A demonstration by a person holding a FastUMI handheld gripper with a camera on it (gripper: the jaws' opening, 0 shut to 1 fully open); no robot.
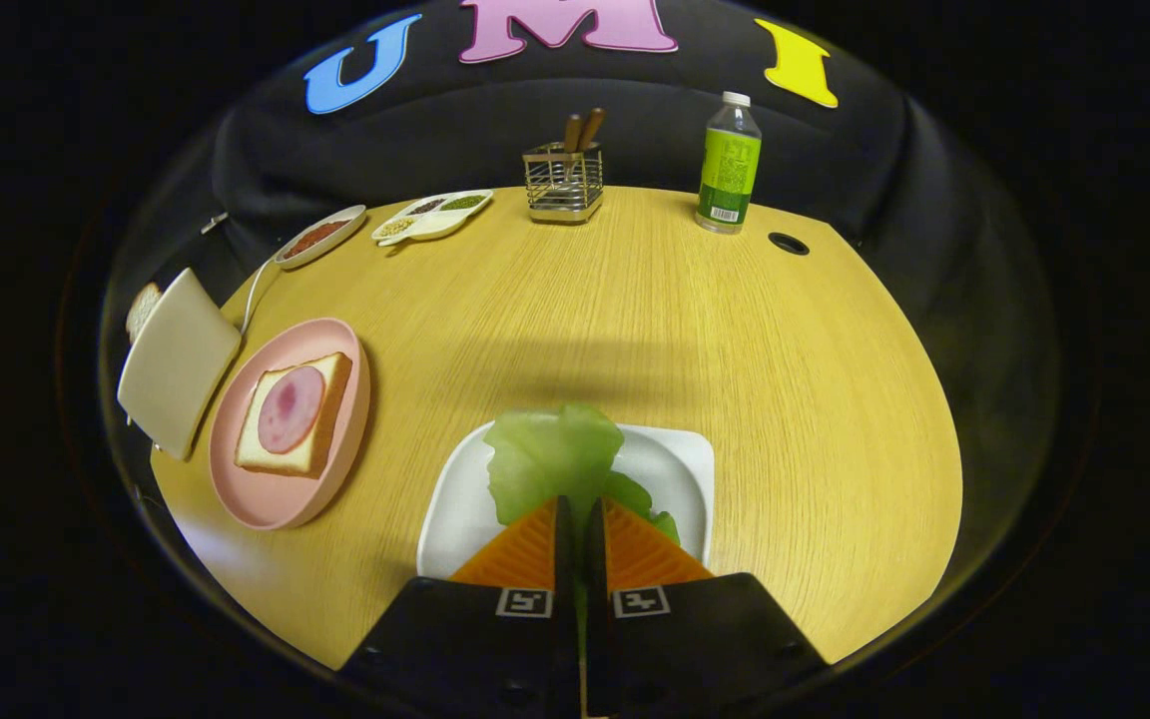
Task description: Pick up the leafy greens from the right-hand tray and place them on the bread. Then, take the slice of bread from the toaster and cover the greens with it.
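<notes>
Both fingers (535, 544) pinching leafy greens (553, 459).

No wording can be read: the bottle (730, 165) has a green label with a barcode, its print too small

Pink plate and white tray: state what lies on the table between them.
Nothing: in the gripper view, bare wooden table separates the pink plate from the white tray, where the gripper is shut on the leafy greens.
</notes>
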